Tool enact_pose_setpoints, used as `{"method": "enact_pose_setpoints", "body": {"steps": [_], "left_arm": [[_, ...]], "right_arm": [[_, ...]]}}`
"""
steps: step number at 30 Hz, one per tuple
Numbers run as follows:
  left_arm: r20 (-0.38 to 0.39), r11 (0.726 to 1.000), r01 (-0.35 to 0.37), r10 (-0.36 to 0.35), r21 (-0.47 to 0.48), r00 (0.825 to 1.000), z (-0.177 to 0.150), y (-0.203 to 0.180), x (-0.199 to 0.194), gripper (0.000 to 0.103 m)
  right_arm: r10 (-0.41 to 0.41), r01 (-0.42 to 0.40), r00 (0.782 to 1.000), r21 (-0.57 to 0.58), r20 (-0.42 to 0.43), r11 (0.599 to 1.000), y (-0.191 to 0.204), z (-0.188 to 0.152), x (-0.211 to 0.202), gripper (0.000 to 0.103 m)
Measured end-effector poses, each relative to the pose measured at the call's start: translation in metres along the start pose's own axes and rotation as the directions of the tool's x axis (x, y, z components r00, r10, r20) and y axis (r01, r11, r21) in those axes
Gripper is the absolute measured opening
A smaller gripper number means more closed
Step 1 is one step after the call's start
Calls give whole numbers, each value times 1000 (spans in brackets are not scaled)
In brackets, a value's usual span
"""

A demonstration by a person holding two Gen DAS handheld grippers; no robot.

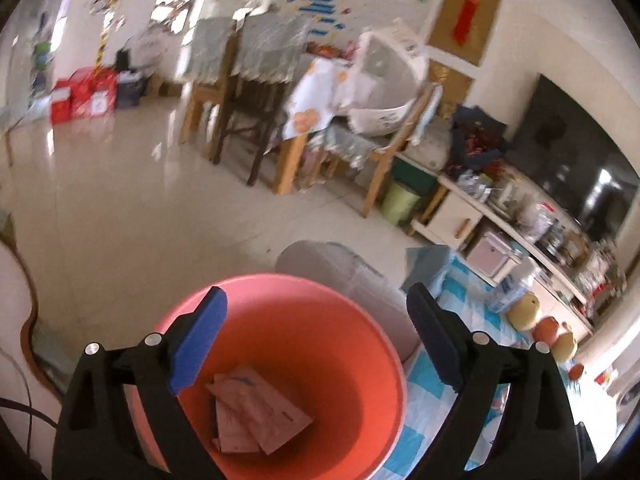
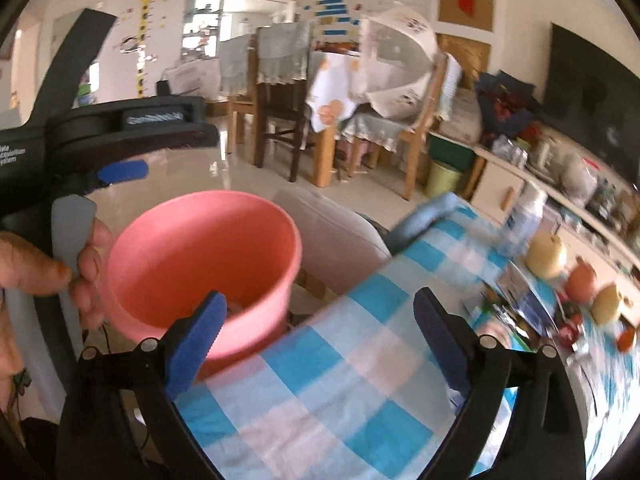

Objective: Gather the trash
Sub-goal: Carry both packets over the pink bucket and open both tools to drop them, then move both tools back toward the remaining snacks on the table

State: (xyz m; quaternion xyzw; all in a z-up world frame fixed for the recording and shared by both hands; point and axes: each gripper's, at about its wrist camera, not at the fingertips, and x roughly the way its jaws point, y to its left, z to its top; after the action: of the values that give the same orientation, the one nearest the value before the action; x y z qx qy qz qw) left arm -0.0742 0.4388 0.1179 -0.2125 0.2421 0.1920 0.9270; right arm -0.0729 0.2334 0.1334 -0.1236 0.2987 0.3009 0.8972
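Note:
A pink bin (image 1: 360, 344) stands just off the table edge, and several crumpled paper packets (image 1: 256, 416) lie on its bottom. My left gripper (image 1: 316, 292) hangs over the bin's mouth, open, with nothing between its blue pads. In the right wrist view the same bin (image 2: 200, 224) is at left. My right gripper (image 2: 320, 296) is open and empty above the edge of the blue checked tablecloth (image 2: 340, 380), beside the bin. A hand (image 2: 36, 264) at far left grips the left gripper's handle. Blurred packets and wrappers (image 2: 516, 304) lie further right on the table.
A grey chair back (image 2: 340, 236) stands behind the bin. Pears and red fruit (image 2: 546, 254) and a water bottle (image 2: 524, 216) sit on the table's right side. Dining chairs (image 1: 224, 92), a green bin (image 1: 400, 200) and a low cabinet (image 1: 452, 216) stand across the tiled floor.

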Motion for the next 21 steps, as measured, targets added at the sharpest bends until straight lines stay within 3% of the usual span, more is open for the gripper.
{"method": "enact_pose_setpoints", "body": {"steps": [5, 11, 21], "left_arm": [[22, 996, 41, -43, 84, 999, -6, -28, -4, 93], [16, 979, 15, -19, 206, 1000, -12, -63, -13, 93], [28, 965, 101, -111, 241, 993, -20, -85, -21, 93]], "right_arm": [[-18, 20, 1000, 55, -25, 998, -26, -18, -16, 94], [-53, 54, 998, 63, -28, 997, -38, -35, -37, 95], [-73, 74, 997, 104, -6, 992, -57, -54, -55, 96]]}}
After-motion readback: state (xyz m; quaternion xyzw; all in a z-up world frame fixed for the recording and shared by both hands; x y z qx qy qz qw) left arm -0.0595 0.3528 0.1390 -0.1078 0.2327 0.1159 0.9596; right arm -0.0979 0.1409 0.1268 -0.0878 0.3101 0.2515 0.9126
